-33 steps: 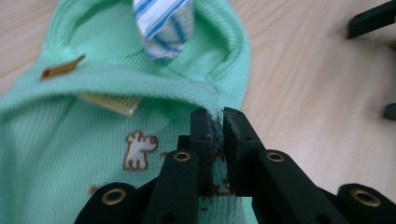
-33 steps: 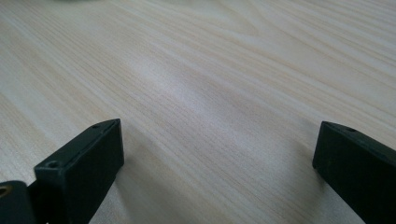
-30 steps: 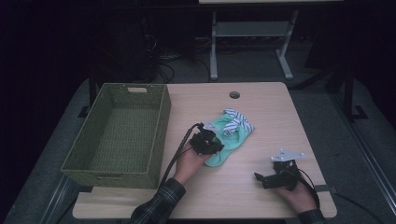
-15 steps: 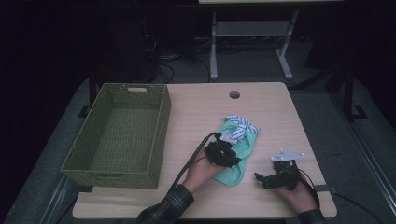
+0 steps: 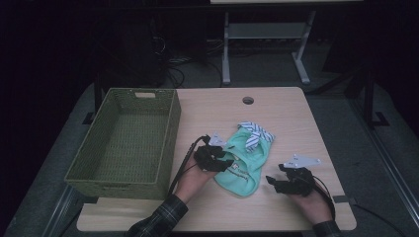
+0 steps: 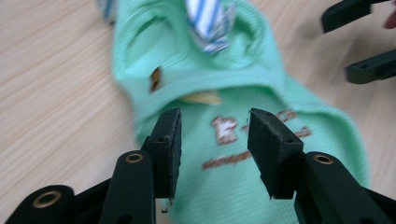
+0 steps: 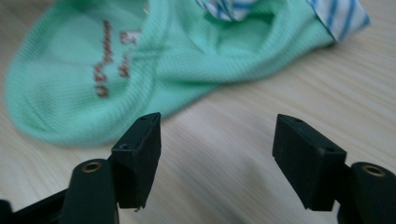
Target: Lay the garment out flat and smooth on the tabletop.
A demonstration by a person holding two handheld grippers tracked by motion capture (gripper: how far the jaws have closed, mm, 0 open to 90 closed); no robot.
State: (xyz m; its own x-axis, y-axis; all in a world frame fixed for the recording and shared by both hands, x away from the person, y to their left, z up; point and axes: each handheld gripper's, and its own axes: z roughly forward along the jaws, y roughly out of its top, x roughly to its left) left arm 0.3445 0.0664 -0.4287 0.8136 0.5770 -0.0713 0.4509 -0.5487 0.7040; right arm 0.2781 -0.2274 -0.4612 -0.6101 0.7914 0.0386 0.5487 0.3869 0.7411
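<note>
basket [image 5: 126,143] left on table [image 5: 276,106] | garment [image 5: 245,159] right of basket

A green woven basket [image 5: 126,140] occupies the left of the frame, resting on the wooden worktop [image 5: 291,123]. A round cable hole [image 5: 248,100] sits near the worktop's upper edge. A metal stand [image 5: 264,37] is upper centre.

From above, one camera overlooks my counter [image 5: 276,103]; two ride my tongs, close on the same green garment [image 5: 244,163].
</note>
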